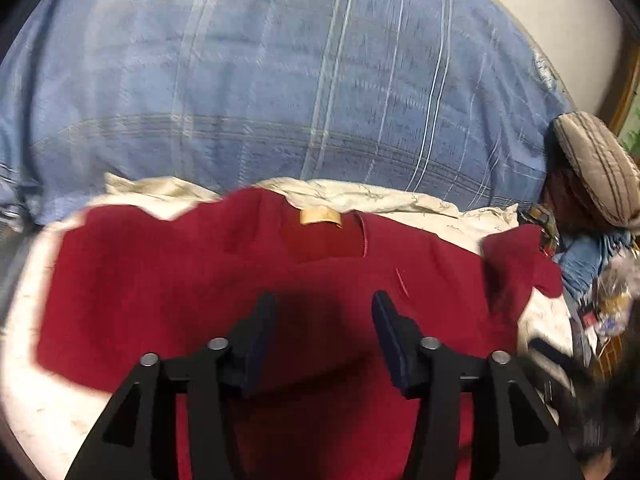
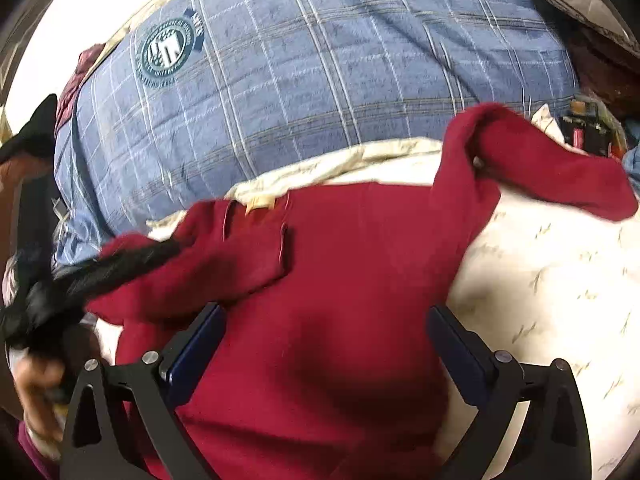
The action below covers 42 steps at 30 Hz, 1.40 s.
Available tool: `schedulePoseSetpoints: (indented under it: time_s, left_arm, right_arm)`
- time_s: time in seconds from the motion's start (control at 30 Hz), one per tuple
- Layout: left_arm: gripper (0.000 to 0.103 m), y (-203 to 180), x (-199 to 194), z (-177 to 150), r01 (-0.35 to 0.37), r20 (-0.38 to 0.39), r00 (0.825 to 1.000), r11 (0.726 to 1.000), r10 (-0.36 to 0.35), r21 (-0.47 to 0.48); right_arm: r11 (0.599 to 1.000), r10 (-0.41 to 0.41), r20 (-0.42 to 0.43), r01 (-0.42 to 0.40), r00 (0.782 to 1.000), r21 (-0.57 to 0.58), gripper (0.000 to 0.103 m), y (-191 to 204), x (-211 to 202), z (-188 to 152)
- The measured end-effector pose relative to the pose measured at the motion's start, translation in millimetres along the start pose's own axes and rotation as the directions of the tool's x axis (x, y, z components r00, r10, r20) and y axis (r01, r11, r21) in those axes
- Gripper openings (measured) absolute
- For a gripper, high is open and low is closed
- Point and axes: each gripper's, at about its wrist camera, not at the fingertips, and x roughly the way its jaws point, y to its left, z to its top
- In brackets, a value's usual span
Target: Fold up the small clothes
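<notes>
Containers weren't really seen anywhere, only a heap of clutter [image 1: 600, 304] at the bed's right edge, too blurred for its contents to be made out. The task's thing, a small red garment [image 1: 256, 280], was laid flat on a cream sheet [image 1: 400, 200] printed with little sprigs, and that sheet was spread over a blue plaid blanket [image 1: 280, 100]. A tan label [image 1: 321, 216] was shown at the neckline, on the side facing away from the cameras. One sleeve [image 2: 540, 164] was seen flipped up and folded across toward the right in the right wrist view, while the other side was bunched up near the collar.

The left gripper [image 1: 324, 312] was held just over the middle of the garment with its jaws spread and nothing caught between them. The right gripper [image 2: 326, 320] was spread wider still over the lower body of the garment, also pinching nothing.

Plenty was hard to read tbh. The left edge of the right wrist view was taken up by a black smeared shape [image 2: 100, 276], probably the other tool, and a hand [image 2: 36, 392] was cut off below it. A striped cushion [image 1: 596, 168] was partly clipped at the right, and a round crest [image 2: 170, 50] on the blanket couldn't be read
</notes>
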Motion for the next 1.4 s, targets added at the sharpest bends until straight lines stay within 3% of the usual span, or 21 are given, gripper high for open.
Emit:
schedulePoseSetpoints:
  time_s: [0.07,0.13,0.2,0.27,0.33,0.37,0.43,0.47,0.5,0.6,0.73,0.8,0.87,0.93,1.0,1.07,1.1,1.13,1.2,1.3,1.4]
  left_arm:
    - [0.070,-1,-34,-9,-0.070,0.063,0.996,0.997,0.069,0.027]
    - [0.072,17,-68,-21,-0.229,0.153,0.962,0.973,0.224,0.015]
    - [0.072,37,-87,-29,-0.335,0.210,0.919,0.942,0.335,-0.039]
    - [0.072,60,-100,-37,-0.337,0.239,0.903,0.934,0.357,-0.119]
    - [0.072,87,-108,-44,-0.270,0.264,0.907,0.935,0.327,-0.231]
    - [0.072,99,-105,-46,-0.238,0.263,0.913,0.931,0.312,-0.278]
    - [0.072,119,-97,-49,-0.195,0.247,0.924,0.917,0.291,-0.349]
    - [0.072,125,-92,-51,-0.196,0.232,0.928,0.911,0.292,-0.361]
    - [0.072,127,-87,-49,-0.209,0.221,0.928,0.910,0.300,-0.357]
    - [0.072,132,-78,-46,-0.247,0.208,0.921,0.906,0.330,-0.342]
    - [0.072,126,-70,-42,-0.227,0.198,0.934,0.921,0.298,-0.317]
    - [0.072,120,-60,-41,-0.244,0.176,0.938,0.929,0.299,-0.278]
    - [0.072,113,-51,-41,-0.269,0.142,0.941,0.934,0.307,-0.237]
    - [0.072,104,-40,-39,-0.303,0.109,0.939,0.935,0.326,-0.186]
    - [0.072,99,-35,-38,-0.342,0.098,0.928,0.927,0.358,-0.153]
    - [0.072,98,-27,-37,-0.381,0.076,0.916,0.914,0.393,-0.135]
    - [0.072,99,-20,-37,-0.397,0.048,0.913,0.909,0.405,-0.125]
    - [0.072,100,-13,-37,-0.406,0.022,0.911,0.906,0.411,-0.117]
    - [0.072,99,-3,-36,-0.429,-0.007,0.903,0.897,0.431,-0.106]
    - [0.072,97,5,-35,-0.445,-0.020,0.895,0.891,0.445,-0.089]
    - [0.073,96,11,-36,-0.454,-0.023,0.891,0.888,0.454,-0.080]
  right_arm:
    - [0.999,0.029,-0.005,-0.029,1.000,-0.012,0.101,9,8,10]
    - [0.997,0.062,-0.016,-0.063,0.998,-0.037,0.100,20,23,18]
    - [0.995,0.044,-0.030,-0.046,0.999,-0.087,0.099,34,45,28]
    - [0.993,0.015,-0.067,-0.022,0.998,-0.117,0.090,43,72,38]
    - [0.992,0.022,-0.162,-0.042,0.987,-0.116,0.070,48,108,44]
    - [0.993,0.023,-0.198,-0.046,0.980,-0.113,0.065,48,120,45]
    - [0.993,0.004,-0.258,-0.035,0.966,-0.113,0.036,49,146,43]
    - [0.991,-0.017,-0.227,-0.013,0.974,-0.130,0.029,51,146,44]
    - [0.991,-0.015,-0.221,-0.015,0.975,-0.136,0.005,51,145,45]
    - [0.991,0.031,-0.165,-0.052,0.986,-0.126,0.004,49,120,55]
    - [0.992,-0.049,-0.027,0.046,0.998,-0.115,0.004,27,73,74]
    - [0.989,-0.128,-0.042,0.124,0.991,-0.079,0.005,4,74,82]
    - [0.987,-0.155,-0.101,0.150,0.983,-0.061,0.005,-8,86,81]
    - [0.972,-0.231,-0.142,0.223,0.963,-0.067,0.005,-15,95,78]
    - [0.949,-0.310,-0.073,0.304,0.948,-0.079,0.010,-13,83,79]
    - [0.937,-0.337,-0.005,0.335,0.942,-0.097,0.012,0,71,78]
    - [0.948,-0.302,0.006,0.301,0.953,-0.106,0.019,10,67,78]
    - [0.965,-0.237,0.000,0.235,0.972,-0.119,0.035,20,65,76]
    - [0.984,-0.032,-0.066,0.020,0.997,-0.176,0.048,57,74,68]
    - [0.950,0.155,-0.195,-0.200,0.969,-0.239,0.047,107,95,55]
    - [0.909,0.196,-0.258,-0.274,0.946,-0.315,0.043,161,127,40]
